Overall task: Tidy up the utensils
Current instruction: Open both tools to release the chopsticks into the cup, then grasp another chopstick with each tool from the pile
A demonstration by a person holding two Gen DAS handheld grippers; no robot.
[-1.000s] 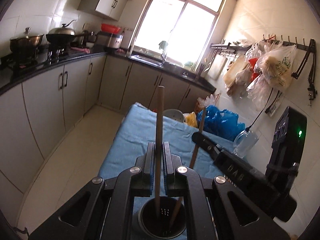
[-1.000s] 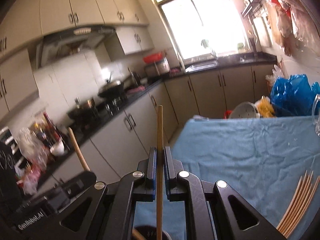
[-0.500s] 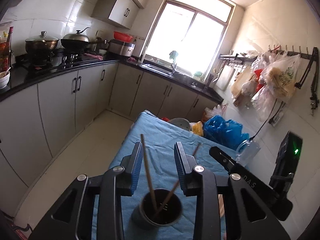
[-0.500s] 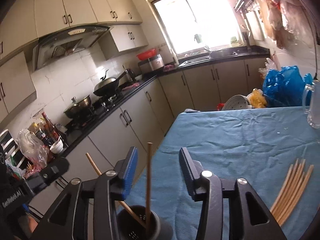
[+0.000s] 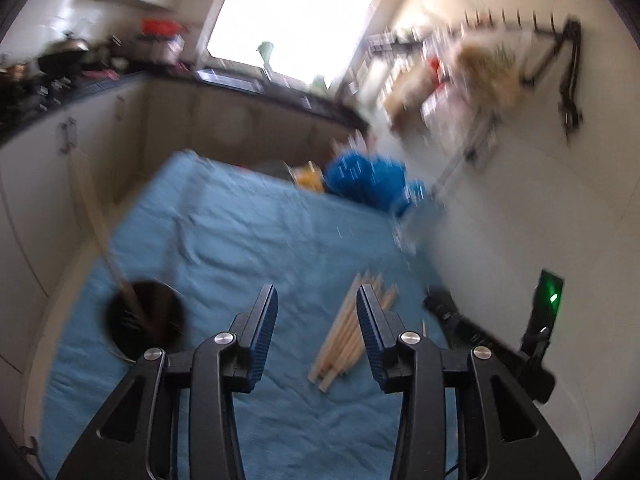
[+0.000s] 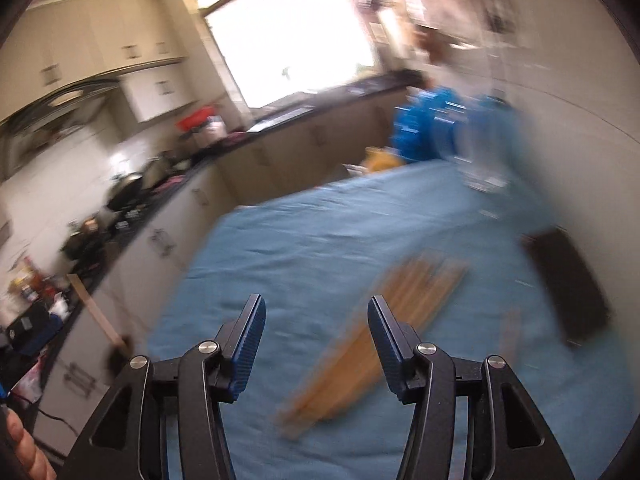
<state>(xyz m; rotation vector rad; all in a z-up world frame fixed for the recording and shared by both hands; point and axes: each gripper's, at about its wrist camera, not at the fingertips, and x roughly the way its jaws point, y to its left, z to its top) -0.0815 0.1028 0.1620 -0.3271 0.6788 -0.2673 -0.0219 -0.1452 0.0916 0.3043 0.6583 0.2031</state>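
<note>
Two black grippers with blue ribbed pads, both spread wide and holding nothing: left gripper (image 5: 317, 322), right gripper (image 6: 316, 330). Both views smeared by motion blur. Loose bundle of pale wooden chopsticks (image 5: 352, 330) flat on the blue cloth-covered desk (image 5: 248, 232), lying partly between the left gripper's fingers, nearer the right-hand pad. Same bundle (image 6: 376, 340) ahead of the right gripper, running diagonally under its right finger. Dark round utensil cup (image 5: 144, 322) upright on the cloth, left of the left gripper, with one wooden chopstick (image 5: 102, 236) leaning out of it toward the cabinets. Blue plastic bag (image 5: 368, 182) beyond the desk's far edge.
</note>
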